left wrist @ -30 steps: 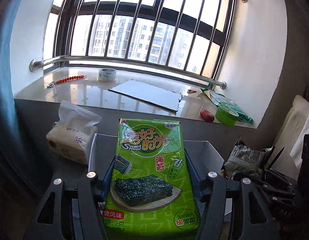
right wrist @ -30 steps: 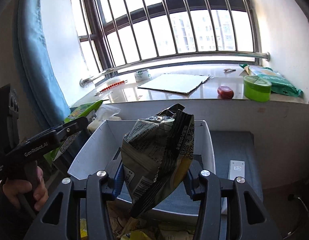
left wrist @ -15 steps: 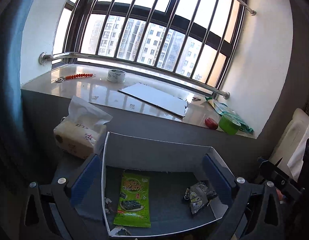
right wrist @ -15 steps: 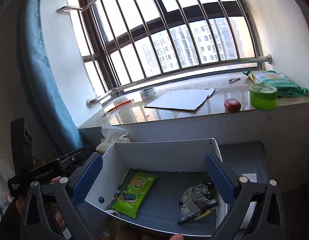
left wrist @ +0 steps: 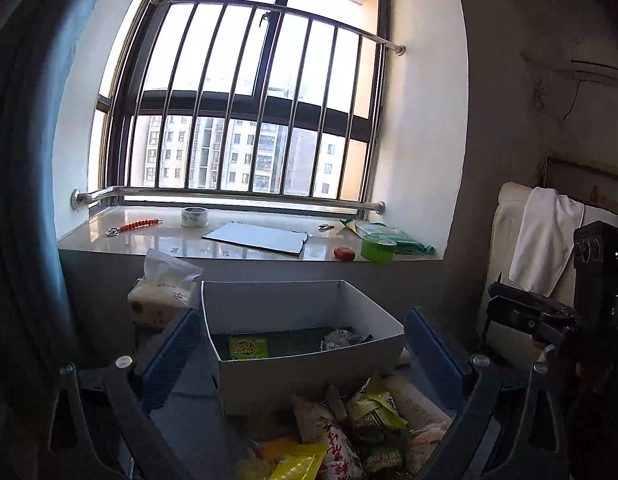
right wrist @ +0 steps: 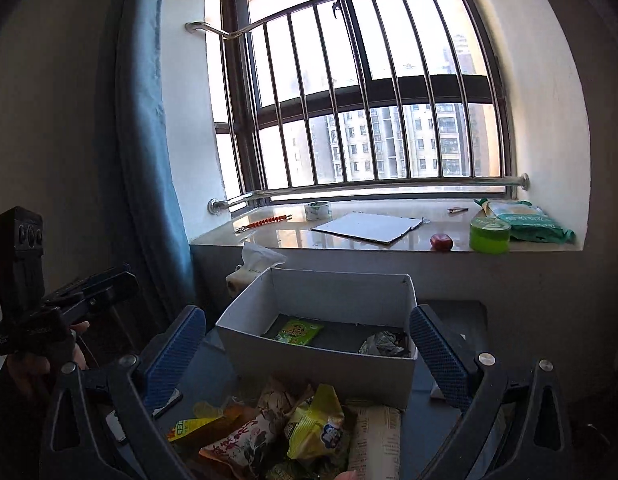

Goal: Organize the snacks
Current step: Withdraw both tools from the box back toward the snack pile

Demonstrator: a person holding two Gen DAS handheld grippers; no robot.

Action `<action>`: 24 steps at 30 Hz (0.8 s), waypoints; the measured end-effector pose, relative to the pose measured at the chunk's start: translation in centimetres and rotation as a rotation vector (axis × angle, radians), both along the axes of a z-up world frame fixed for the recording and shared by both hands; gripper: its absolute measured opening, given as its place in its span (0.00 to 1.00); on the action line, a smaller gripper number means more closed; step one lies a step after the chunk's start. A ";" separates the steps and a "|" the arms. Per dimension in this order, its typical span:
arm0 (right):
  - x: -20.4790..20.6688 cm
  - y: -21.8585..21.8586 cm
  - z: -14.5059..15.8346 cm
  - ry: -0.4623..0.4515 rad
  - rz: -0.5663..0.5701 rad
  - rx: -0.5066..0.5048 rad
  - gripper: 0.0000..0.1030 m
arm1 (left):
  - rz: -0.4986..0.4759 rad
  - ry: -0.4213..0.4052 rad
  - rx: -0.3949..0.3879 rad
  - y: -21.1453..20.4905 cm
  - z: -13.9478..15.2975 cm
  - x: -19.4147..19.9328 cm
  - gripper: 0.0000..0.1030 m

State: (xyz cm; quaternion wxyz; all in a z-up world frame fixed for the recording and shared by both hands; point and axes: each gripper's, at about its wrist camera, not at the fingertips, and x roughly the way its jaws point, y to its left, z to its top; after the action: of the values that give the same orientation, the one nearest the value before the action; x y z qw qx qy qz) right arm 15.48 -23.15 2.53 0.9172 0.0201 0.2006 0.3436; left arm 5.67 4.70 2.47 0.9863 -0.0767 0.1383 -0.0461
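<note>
A white cardboard box [left wrist: 309,372] [right wrist: 321,364] stands on the dark table below the window sill. Inside it lie a green seaweed packet [left wrist: 247,347] [right wrist: 297,331] on the left and a crumpled silver snack bag [left wrist: 343,338] [right wrist: 385,345] on the right. A heap of loose snack packets [left wrist: 349,432] [right wrist: 293,428] lies in front of the box, nearest the cameras. My left gripper [left wrist: 305,356] is open and holds nothing, pulled back from the box. My right gripper [right wrist: 309,348] is likewise open and holds nothing. Each gripper shows in the other's view, held by a hand.
A tissue pack [left wrist: 161,292] [right wrist: 253,264] sits left of the box. On the sill are a tape roll [left wrist: 195,217], a flat white board [left wrist: 257,238], a red fruit [left wrist: 344,253], a green tub [left wrist: 378,246] and a green bag [right wrist: 525,222]. A blue curtain [right wrist: 149,160] hangs left; a towel-draped chair [left wrist: 545,248] stands right.
Both grippers opened and dropped their packets into the box: the seaweed packet from the left, the silver bag from the right. Both then drew back, bringing the snack heap into view.
</note>
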 end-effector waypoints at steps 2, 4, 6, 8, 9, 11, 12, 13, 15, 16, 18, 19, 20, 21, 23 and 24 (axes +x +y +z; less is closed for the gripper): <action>-1.0 -1.4 -0.7 0.040 0.002 0.005 1.00 | 0.002 0.016 -0.018 -0.1 -1.1 -2.0 1.00; -2.2 -3.0 -1.6 0.074 -0.029 0.005 1.00 | 0.034 0.025 -0.027 -0.2 -2.2 -3.7 1.00; -3.7 -4.8 -2.8 0.084 -0.088 0.023 1.00 | 0.086 0.035 -0.030 -0.3 -3.5 -5.2 1.00; -5.1 -6.5 -4.0 0.094 -0.139 0.032 1.00 | 0.097 0.067 -0.069 0.1 -4.8 -6.0 1.00; -5.6 -7.1 -4.5 0.103 -0.155 0.029 1.00 | 0.097 0.095 -0.094 0.3 -5.6 -6.2 1.00; -6.3 -8.1 -5.6 0.130 -0.160 0.021 1.00 | 0.085 0.125 -0.135 0.6 -6.7 -6.5 1.00; -6.4 -8.3 -6.0 0.143 -0.153 0.008 1.00 | 0.084 0.135 -0.142 0.6 -7.1 -6.5 1.00; -6.6 -8.5 -6.5 0.151 -0.156 -0.002 1.00 | 0.092 0.143 -0.142 0.5 -7.4 -6.5 1.00; -6.5 -8.7 -7.3 0.166 -0.168 -0.016 1.00 | 0.095 0.155 -0.131 0.0 -7.8 -6.4 1.00; -6.2 -8.6 -7.7 0.179 -0.172 -0.021 1.00 | 0.099 0.159 -0.123 -0.2 -7.9 -6.3 1.00; -5.8 -8.3 -8.6 0.217 -0.171 -0.036 1.00 | 0.102 0.161 -0.088 -0.8 -8.1 -6.2 1.00; -5.7 -8.1 -8.9 0.225 -0.163 -0.035 1.00 | 0.103 0.163 -0.072 -1.2 -8.2 -6.1 1.00; -5.7 -7.8 -9.4 0.230 -0.155 -0.036 1.00 | 0.103 0.164 -0.062 -1.4 -8.3 -6.0 1.00; -5.5 -7.5 -9.7 0.239 -0.150 -0.048 1.00 | 0.097 0.168 -0.058 -1.6 -8.4 -5.9 1.00; -5.4 -6.5 -10.5 0.253 -0.146 -0.081 1.00 | 0.078 0.175 -0.059 -1.9 -8.6 -5.8 1.00; -5.2 -6.1 -10.9 0.260 -0.140 -0.098 1.00 | 0.072 0.179 -0.057 -2.1 -8.7 -5.7 1.00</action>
State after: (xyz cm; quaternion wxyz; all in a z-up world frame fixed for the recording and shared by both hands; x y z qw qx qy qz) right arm 10.30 -29.30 -8.37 0.9052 0.0333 0.3322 0.2629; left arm -0.03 2.63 -6.26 0.9685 -0.1135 0.2214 -0.0076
